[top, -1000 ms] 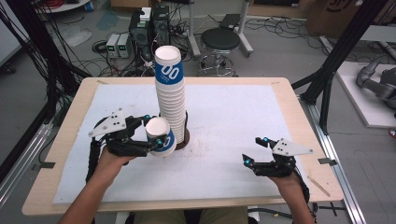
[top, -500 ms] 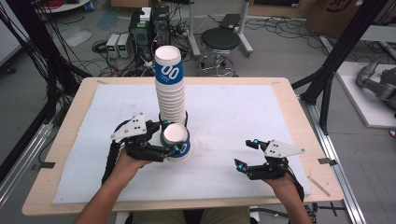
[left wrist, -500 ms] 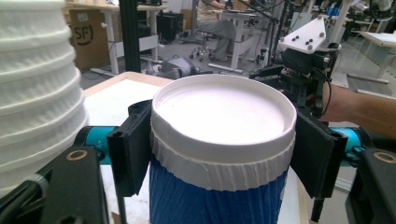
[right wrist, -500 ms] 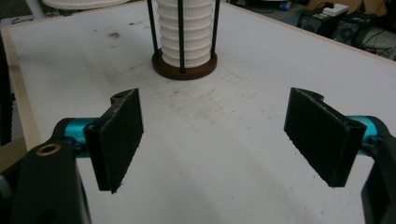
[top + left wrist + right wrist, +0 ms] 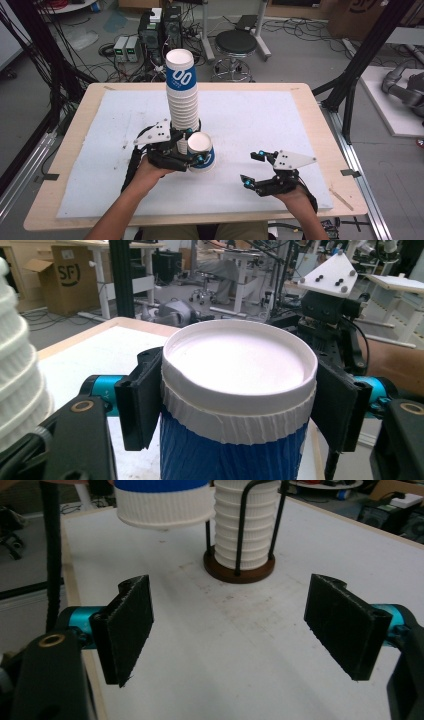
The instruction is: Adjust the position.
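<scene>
A tall stack of white ribbed paper cups [image 5: 181, 95], its top cup banded in blue, stands in a black wire holder with a round brown base [image 5: 239, 570] at the middle of the white mat. My left gripper [image 5: 200, 159] is shut on one blue and white cup [image 5: 202, 145], held just right of the stack's foot. That cup's white round end [image 5: 235, 360] faces the left gripper view, with a black pad on either side. My right gripper [image 5: 251, 169] stands open and bare near the front right, its jaws wide apart [image 5: 240, 630]. The held cup [image 5: 162, 502] hangs above the mat, beside the stack [image 5: 245, 535].
The white mat [image 5: 280, 120] covers most of the wooden table [image 5: 310, 100]. Behind the table stand a black stool [image 5: 239, 42] and electronics boxes [image 5: 159, 25] among cables. Black frame posts [image 5: 360, 65] rise at both sides.
My left gripper has carried the cup rightward across the front of the stack. My right gripper has drifted left toward the middle, still open.
</scene>
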### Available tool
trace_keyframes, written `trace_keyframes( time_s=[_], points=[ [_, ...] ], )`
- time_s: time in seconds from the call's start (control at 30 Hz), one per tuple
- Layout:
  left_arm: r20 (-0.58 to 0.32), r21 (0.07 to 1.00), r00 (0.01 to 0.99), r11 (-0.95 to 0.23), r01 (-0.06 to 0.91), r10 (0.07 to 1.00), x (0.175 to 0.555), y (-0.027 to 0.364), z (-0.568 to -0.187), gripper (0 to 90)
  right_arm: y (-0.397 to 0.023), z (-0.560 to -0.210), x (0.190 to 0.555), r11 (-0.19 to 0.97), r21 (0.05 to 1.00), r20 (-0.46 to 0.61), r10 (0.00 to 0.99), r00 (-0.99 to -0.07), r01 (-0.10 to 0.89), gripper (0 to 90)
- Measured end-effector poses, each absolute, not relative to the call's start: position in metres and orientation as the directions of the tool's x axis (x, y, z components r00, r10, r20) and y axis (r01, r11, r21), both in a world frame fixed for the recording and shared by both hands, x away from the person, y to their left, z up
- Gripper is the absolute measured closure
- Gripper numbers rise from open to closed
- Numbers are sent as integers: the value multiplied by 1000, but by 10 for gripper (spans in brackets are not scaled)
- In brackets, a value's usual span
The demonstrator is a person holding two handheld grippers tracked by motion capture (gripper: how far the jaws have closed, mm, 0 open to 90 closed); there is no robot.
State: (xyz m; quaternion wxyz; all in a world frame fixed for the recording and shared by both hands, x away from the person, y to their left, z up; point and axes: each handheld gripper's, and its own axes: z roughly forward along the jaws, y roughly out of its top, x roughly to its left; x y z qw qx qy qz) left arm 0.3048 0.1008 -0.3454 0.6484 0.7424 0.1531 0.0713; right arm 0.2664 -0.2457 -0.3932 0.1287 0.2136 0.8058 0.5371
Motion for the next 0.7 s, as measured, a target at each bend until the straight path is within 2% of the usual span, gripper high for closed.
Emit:
trace_keyframes(
  time_s=[0.7],
  points=[
    [-82, 984, 973, -139, 114, 217, 308, 68, -349, 298, -206, -385, 281, 321, 935, 32, 350, -936, 153, 201]
  ],
)
